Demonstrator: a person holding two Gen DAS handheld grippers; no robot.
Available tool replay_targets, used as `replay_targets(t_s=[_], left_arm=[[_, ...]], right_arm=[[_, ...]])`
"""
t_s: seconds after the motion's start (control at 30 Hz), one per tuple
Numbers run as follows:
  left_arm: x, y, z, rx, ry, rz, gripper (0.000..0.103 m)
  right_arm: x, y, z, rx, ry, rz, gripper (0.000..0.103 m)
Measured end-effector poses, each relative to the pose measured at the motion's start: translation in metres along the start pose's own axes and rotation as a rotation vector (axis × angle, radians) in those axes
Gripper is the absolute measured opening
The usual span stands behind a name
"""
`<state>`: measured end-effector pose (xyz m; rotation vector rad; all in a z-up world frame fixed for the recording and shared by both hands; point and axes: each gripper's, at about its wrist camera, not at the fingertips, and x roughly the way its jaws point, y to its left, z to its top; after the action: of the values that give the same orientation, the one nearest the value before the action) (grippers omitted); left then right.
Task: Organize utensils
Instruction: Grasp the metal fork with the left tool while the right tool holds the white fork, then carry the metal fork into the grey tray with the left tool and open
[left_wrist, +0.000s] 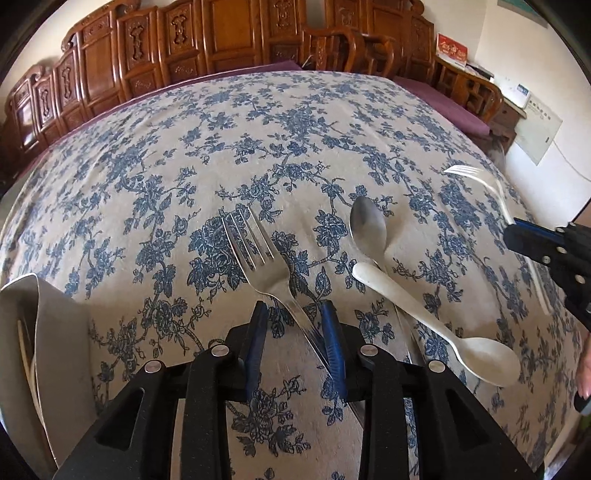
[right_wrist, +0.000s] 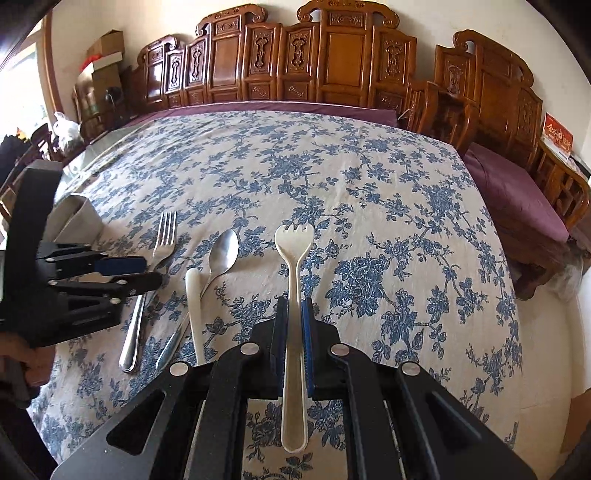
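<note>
My right gripper (right_wrist: 293, 306) is shut on a white plastic fork (right_wrist: 294, 266) and holds it above the table, tines pointing away; the fork shows blurred in the left wrist view (left_wrist: 480, 181). My left gripper (left_wrist: 295, 314) is open, its fingers astride the handle of a metal fork (left_wrist: 258, 254) that lies on the floral tablecloth (left_wrist: 258, 147). A metal spoon (left_wrist: 367, 221) and a white plastic spoon (left_wrist: 436, 321) lie crossed to the right of it. The metal fork (right_wrist: 162, 240), metal spoon (right_wrist: 221, 254) and white spoon (right_wrist: 194, 306) also show in the right wrist view.
A grey utensil holder (left_wrist: 55, 332) stands at the table's left edge, with something thin inside it; it shows in the right wrist view (right_wrist: 75, 218) behind the left gripper (right_wrist: 140, 273). Carved wooden chairs (right_wrist: 332, 55) line the far side.
</note>
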<state>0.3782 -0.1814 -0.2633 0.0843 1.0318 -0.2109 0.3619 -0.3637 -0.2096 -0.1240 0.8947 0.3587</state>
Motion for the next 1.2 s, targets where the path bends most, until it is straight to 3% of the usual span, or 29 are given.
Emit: replay_targets(t_s=[0.17,0.23,0.4,0.67,1.2], left_arm=[[0.001,-0.005,0.002,0.022,0.01,0.033,0.028],[0.0,-0.005,0.001,0.027,0.015,0.026,0.018],[-0.005,-0.001,-0.004,0.037,0.029,0.037,0.006],[-0.033,0.0,-0.017,0.099,0.001,0.016,0.006],[-0.148,0.052,-0.026,0.068,-0.158,-0.023,0.006]], right_arm=[[-0.006,0.004,-0.003,-0.006,-0.002,0.008,0.009],[-0.011,0.007,-0.004,-0.007,-0.004,0.01,0.009],[-0.023,0.015,-0.008,-0.009,-0.015,0.012,0.009],[-0.052,0.038,-0.012,-0.003,-0.029,0.003,0.009],[-0.088,0.107,-0.009,-0.029,-0.064,0.014,0.009]])
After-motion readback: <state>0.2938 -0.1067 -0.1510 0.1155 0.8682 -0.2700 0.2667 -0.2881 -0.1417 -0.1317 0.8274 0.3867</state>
